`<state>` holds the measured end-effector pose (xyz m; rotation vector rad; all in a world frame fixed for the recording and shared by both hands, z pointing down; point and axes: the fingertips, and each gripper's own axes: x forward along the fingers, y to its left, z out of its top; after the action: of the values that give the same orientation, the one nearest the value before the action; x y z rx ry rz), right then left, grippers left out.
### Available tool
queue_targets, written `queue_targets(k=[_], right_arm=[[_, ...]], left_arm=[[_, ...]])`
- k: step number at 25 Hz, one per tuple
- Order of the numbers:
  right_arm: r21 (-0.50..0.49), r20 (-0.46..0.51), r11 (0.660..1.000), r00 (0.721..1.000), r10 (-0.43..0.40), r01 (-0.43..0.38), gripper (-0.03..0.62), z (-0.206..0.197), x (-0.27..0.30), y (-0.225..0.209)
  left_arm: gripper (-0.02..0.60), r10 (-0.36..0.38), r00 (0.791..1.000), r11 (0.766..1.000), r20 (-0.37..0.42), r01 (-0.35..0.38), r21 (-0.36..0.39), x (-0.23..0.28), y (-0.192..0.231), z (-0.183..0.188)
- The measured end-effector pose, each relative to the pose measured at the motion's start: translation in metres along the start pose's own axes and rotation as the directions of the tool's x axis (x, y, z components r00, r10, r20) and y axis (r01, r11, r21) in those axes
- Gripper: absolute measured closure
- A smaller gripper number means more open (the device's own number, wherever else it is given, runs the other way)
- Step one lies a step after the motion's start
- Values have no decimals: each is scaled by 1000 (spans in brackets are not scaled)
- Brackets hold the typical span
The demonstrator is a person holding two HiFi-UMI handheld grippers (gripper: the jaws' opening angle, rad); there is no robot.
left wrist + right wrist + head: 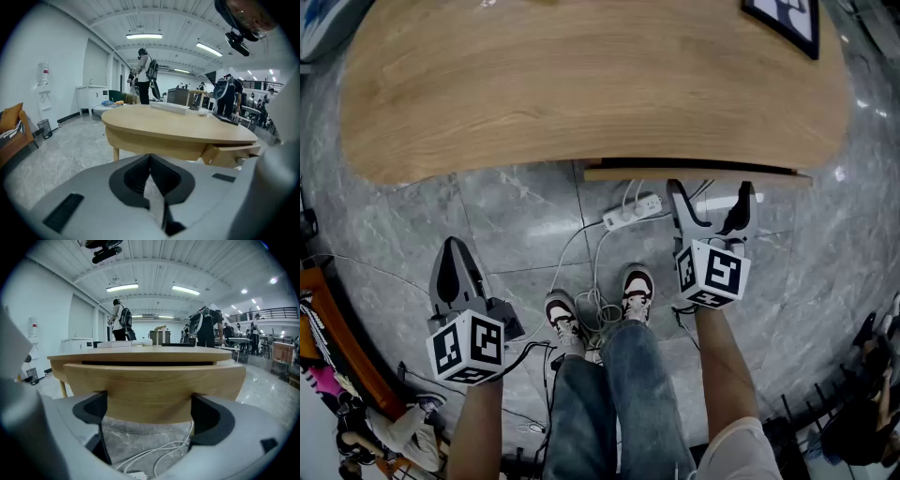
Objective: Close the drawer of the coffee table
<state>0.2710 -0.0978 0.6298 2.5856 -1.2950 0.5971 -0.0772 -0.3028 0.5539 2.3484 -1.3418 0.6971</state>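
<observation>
My right gripper (711, 194), jaws apart at the centre-frame drawer (154, 390), could slip under it if pushed low; the left gripper (455, 251) is closed and empty.

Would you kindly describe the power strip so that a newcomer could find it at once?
Start at the oval wooden coffee table. On the grey floor below its near edge, beside the part-open drawer, lies the power strip: the only white bar there, trailing white cables.

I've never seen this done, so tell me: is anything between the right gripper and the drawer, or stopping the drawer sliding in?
Nothing visible. The right gripper, jaws apart, faces the drawer front. Nothing sticks out of the gap under the table top; the power strip and cables lie on the floor below.
</observation>
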Motion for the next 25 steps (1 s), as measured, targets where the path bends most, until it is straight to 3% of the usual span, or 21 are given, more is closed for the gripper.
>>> queue_targets(k=[25], right_arm=[[-2,21,1000,1000,-1,1,29,23,48,-1]], left_arm=[[584,120,993,990,12,-118,-71,-11,16,10]])
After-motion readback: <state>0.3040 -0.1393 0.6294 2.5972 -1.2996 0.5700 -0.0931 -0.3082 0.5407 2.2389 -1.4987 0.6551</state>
